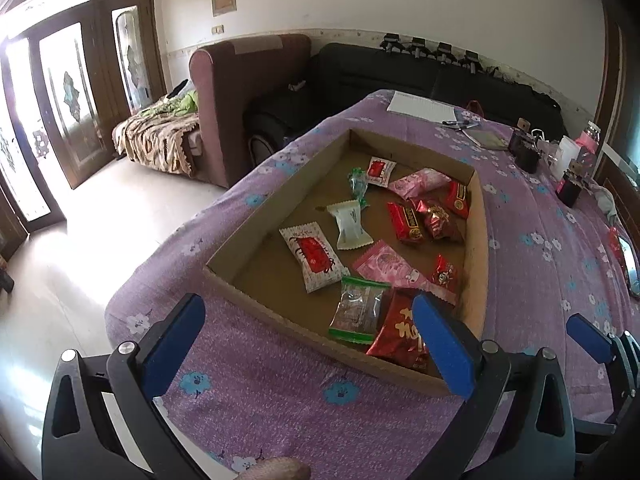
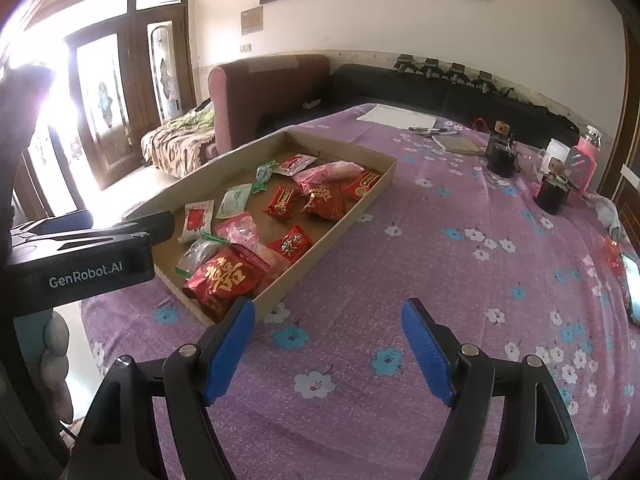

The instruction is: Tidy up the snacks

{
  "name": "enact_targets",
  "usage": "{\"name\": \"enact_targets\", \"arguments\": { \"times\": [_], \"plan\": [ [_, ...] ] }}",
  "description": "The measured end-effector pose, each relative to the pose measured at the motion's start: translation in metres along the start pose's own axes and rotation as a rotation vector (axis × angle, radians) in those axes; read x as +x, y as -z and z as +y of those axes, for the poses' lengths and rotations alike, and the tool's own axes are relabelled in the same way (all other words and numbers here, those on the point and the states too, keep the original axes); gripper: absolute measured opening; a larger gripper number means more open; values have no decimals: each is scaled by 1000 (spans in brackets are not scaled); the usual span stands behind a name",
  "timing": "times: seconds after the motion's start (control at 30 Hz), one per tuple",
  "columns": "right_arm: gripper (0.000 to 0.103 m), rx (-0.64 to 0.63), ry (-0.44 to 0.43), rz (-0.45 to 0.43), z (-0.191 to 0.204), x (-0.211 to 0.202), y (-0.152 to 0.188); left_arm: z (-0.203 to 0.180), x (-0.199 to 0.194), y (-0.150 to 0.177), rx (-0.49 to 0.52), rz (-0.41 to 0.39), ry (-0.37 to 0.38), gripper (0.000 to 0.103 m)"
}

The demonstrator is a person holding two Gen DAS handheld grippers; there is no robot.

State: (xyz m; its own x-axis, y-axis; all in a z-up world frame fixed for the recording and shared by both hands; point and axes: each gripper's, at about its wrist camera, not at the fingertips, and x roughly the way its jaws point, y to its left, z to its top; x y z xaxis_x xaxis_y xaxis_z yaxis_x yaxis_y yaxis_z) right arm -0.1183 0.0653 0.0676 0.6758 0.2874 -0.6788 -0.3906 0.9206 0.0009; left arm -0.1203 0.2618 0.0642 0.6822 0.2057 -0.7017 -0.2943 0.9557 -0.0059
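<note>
- Left gripper (image 1: 312, 336): jaws spread, empty, over near edge of cardboard tray (image 1: 280, 312).
- Right gripper (image 2: 329, 346): jaws spread, empty, above purple floral cloth (image 2: 440, 240).
- Wrapped snacks (image 2: 280, 204) loose in tray, at ten o'clock from right gripper.

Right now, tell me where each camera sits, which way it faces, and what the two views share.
Left wrist: rides the left gripper, looking forward and down at the cardboard tray of snacks; both blue fingers open, empty; the right gripper's finger shows at the right edge.
Right wrist: rides the right gripper, facing the purple floral cloth beside the tray; fingers open; the left gripper's black body shows at left.
Shared: the tray, the big red packet, the cloth, the sofa.
</note>
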Motion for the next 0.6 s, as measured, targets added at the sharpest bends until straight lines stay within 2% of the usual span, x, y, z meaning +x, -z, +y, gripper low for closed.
{"name": "enact_targets", "arguments": {
  "times": [0.6],
  "plan": [
    [78,-1,-1,33,2,11,2,7,14,1,-20,44,29,103]
  ]
}}
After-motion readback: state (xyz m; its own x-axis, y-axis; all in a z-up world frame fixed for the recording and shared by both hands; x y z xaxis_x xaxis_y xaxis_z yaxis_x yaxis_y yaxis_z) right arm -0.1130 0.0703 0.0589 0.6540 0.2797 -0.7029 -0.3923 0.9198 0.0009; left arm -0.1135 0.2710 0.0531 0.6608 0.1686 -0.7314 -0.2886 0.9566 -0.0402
